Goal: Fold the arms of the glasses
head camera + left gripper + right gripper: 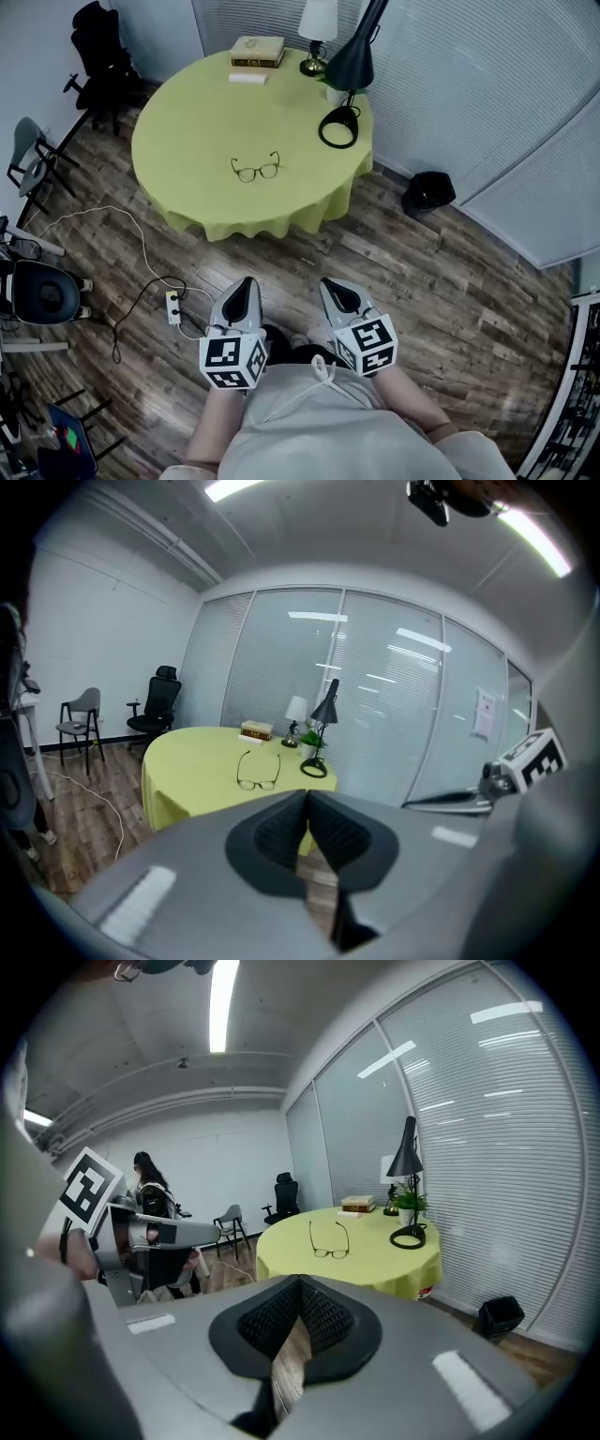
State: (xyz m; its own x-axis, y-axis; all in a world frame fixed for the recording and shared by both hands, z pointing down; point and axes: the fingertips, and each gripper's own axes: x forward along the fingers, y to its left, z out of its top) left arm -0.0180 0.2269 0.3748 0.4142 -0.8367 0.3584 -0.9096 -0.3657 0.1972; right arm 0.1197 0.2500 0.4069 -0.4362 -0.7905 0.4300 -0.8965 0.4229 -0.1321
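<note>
A pair of dark-framed glasses (255, 170) lies near the front of the round table (187, 141) with the yellow-green cloth, both arms spread open and pointing to the far side. My left gripper (246, 281) and right gripper (330, 283) hang side by side over the wooden floor, well short of the table. Both are shut with nothing between their jaws. From the left gripper view the glasses (259, 782) lie far ahead, beyond the closed left gripper (307, 797). The right gripper view has the glasses (329, 1252) above the closed right gripper (300, 1283).
At the table's far side stand stacked books (257, 51), a white-shaded lamp (317, 28) and a black desk lamp (349, 66). A black bin (428, 190) sits on the floor to the right. Chairs (98, 52) and a power strip with cable (173, 305) are on the left.
</note>
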